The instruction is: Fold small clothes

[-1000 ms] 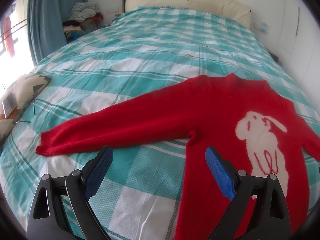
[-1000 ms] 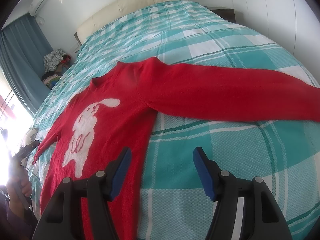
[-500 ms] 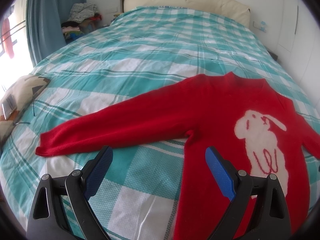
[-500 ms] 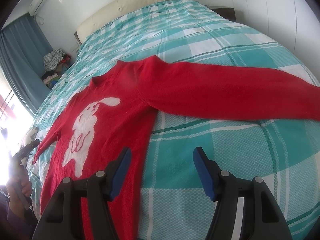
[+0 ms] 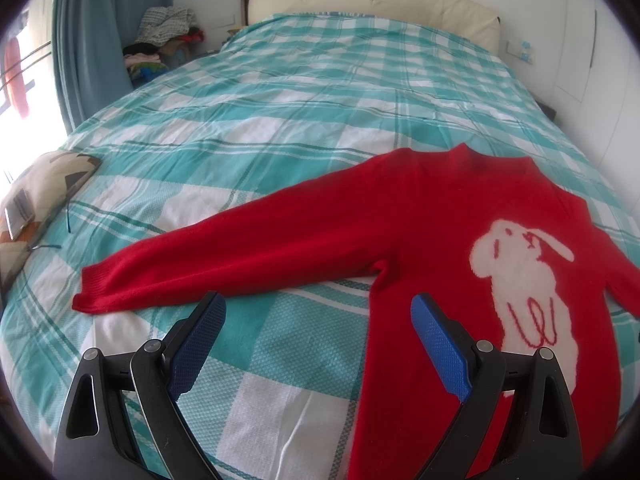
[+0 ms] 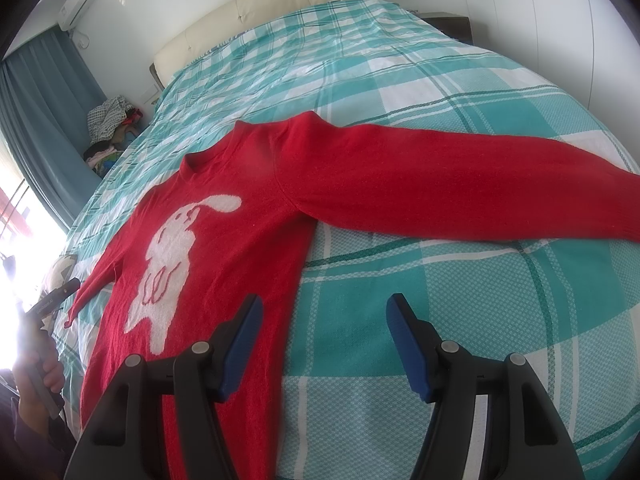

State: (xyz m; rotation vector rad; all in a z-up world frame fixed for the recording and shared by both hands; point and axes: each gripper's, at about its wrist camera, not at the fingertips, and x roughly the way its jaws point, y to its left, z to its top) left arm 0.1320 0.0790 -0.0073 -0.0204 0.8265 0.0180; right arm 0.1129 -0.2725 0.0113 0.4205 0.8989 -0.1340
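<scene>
A red sweater (image 5: pixel 420 232) with a white rabbit motif (image 5: pixel 524 292) lies flat and face up on the bed (image 5: pixel 280 128), which is covered in a teal and white checked spread. Both sleeves are stretched straight out to the sides, with the neckline toward the cream headboard (image 5: pixel 372 4).

In the left wrist view the left tool (image 5: pixel 318 338) hangs released above the spread at 6 o'clock, its blue pads well apart with nothing between them. The left pad sits just below the cuff of the outstretched sleeve (image 5: pixel 224 256), which runs toward 9 o'clock; the right pad is over the sweater's side edge, below the armpit. Whether the pads touch the fabric cannot be told.

In the right wrist view the right tool (image 6: pixel 324 344) is likewise released and empty at 6 o'clock. Its left pad is over the sweater's body near the side seam, its right pad over bare spread. The other sleeve (image 6: pixel 460 196) reaches toward 3 o'clock. At 8 o'clock a person's hand (image 6: pixel 38 380) grips a handle.

A blue curtain (image 5: pixel 88 40) hangs at 10 o'clock in the left view, with a pile of clothes (image 5: pixel 164 40) beside it and a patterned cushion (image 5: pixel 44 188) at the bed's edge at 9 o'clock
</scene>
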